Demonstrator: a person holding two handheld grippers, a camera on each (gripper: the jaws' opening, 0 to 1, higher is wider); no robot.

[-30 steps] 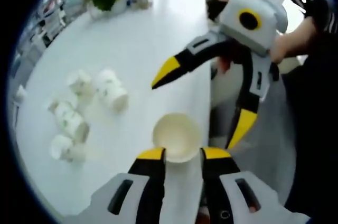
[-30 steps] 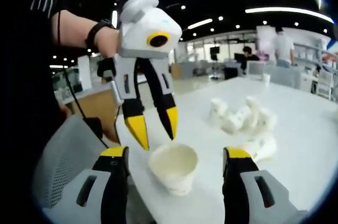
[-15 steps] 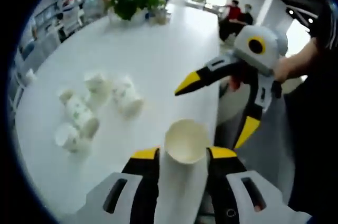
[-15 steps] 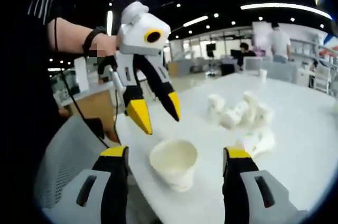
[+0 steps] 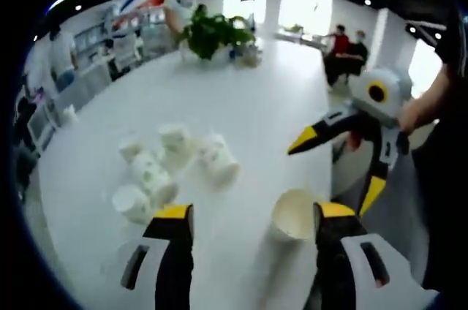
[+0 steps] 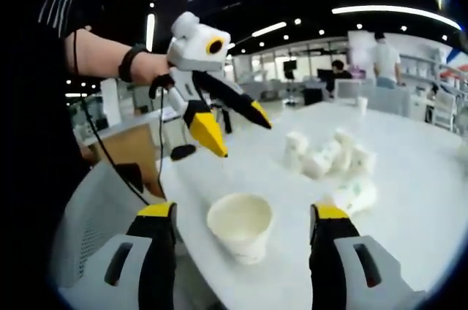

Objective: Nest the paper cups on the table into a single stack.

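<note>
The white bench [image 5: 256, 112] lies bare between the upright white paper cup [image 5: 294, 214] near its edge and the cluster of tipped paper cups [image 5: 172, 167]; a potted green plant [image 5: 213, 32] stands well beyond. The left gripper [image 6: 238, 129] hangs above the upright cup, apart from it; the right gripper [image 6: 241, 215], jaws wide, flanks that cup without touching.

Cream cup [image 6: 240, 225]; white table [image 5: 248, 105]; yellow-tipped black fingers [image 6: 207, 133].
</note>
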